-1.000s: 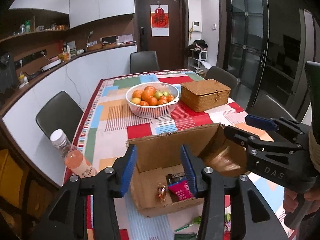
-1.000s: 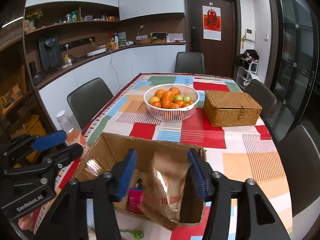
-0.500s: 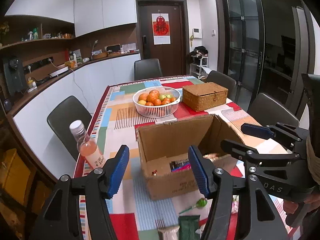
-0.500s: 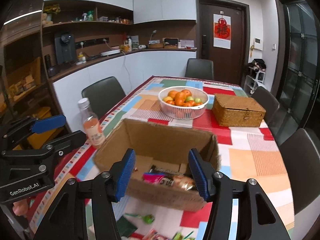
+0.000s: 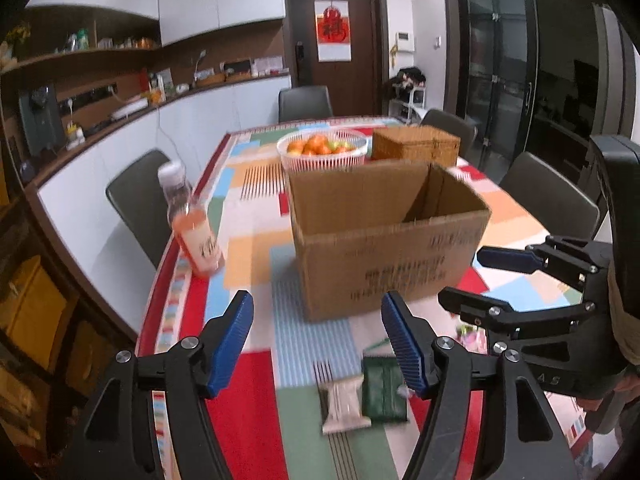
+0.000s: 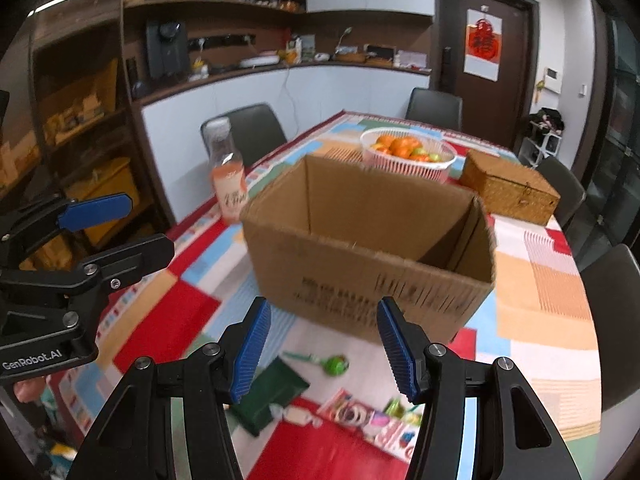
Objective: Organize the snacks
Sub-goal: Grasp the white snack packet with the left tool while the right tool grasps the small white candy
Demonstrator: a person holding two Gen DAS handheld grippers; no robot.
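Snacks lie scattered on the near end of the worktop [image 5: 256, 396], in front of an open cardboard box [image 5: 384, 248] that stands on a bright patchwork cloth. In the left wrist view, a dark green packet [image 5: 383, 390] and a pale wrapped bar [image 5: 345, 403] lie side by side, touching or nearly so. In the right wrist view, a green lollipop [image 6: 334, 364] rests just before the box, with a colourful flat packet [image 6: 370, 420] nearer the camera.

Both claws hover above these snacks and hold nothing. The left claw [image 5: 318, 344] has its blue pads apart and is opening wider, with only the cloth showing between them. The right claw [image 6: 326, 348] is also apart, its gap empty.

These packets look light, thin and crinkly, so they may slide on the cloth or buckle under a hard squeeze. A sensible hold would be across the short width of a packet, near its middle or by a sealed end. The lollipop is best pinched by its stick, which looks slim and easy to miss.

Beyond the box stand a pink drink bottle [image 5: 192, 224], a white fruit basket [image 5: 322, 152] and a wicker case [image 5: 416, 146].
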